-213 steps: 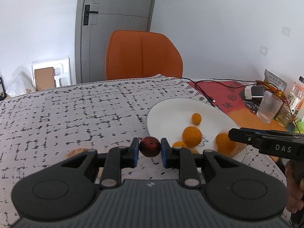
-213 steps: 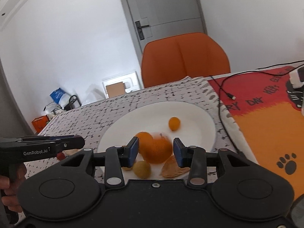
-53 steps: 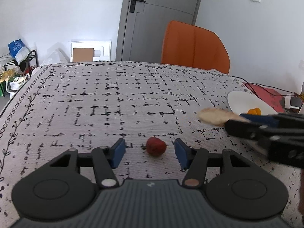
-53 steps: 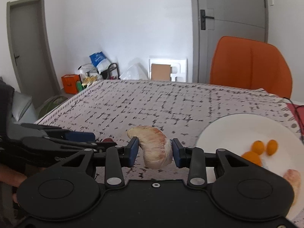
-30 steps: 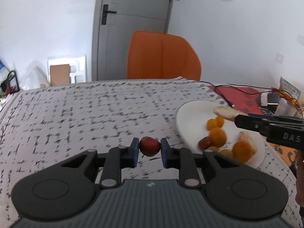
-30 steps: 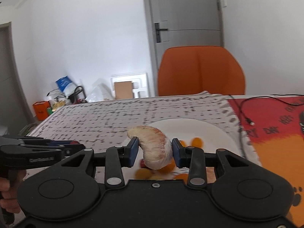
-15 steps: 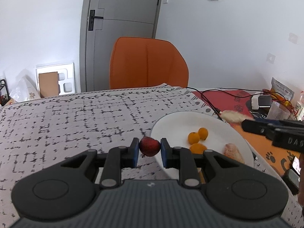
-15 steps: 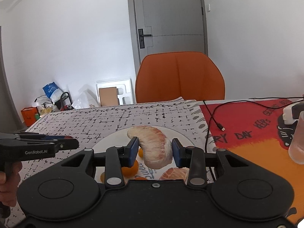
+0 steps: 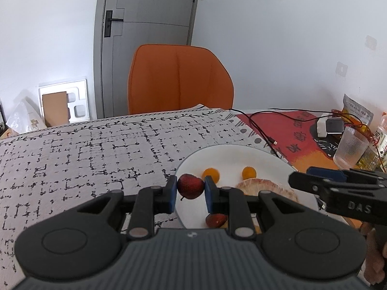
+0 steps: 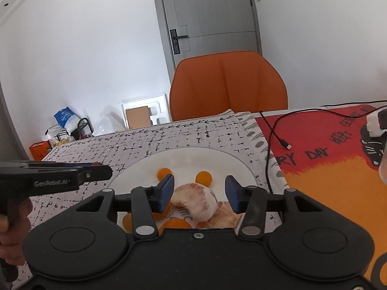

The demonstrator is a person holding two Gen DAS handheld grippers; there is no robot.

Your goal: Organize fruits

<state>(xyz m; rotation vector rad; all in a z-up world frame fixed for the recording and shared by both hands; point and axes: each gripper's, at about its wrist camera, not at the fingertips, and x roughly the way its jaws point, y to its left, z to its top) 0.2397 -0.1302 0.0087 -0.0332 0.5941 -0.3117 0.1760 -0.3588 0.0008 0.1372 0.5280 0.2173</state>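
Bright even daylight, fisheye edges, sharp

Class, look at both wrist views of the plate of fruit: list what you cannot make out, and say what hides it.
- Left wrist view: near rim of the white plate and part of a red fruit, hidden by the left tongs.
- Right wrist view: orange fruits at the near rim, cut off by the right tongs; whether the peeled segment rests on the plate.

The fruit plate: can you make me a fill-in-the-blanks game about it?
1. The left tool squeezes a small ____ fruit.
2. The plate is colored ____.
3. Behind the table stands an orange ____.
4. The peeled fruit piece sits between the right tool's opening ____.

Answers: red; white; chair; jaws
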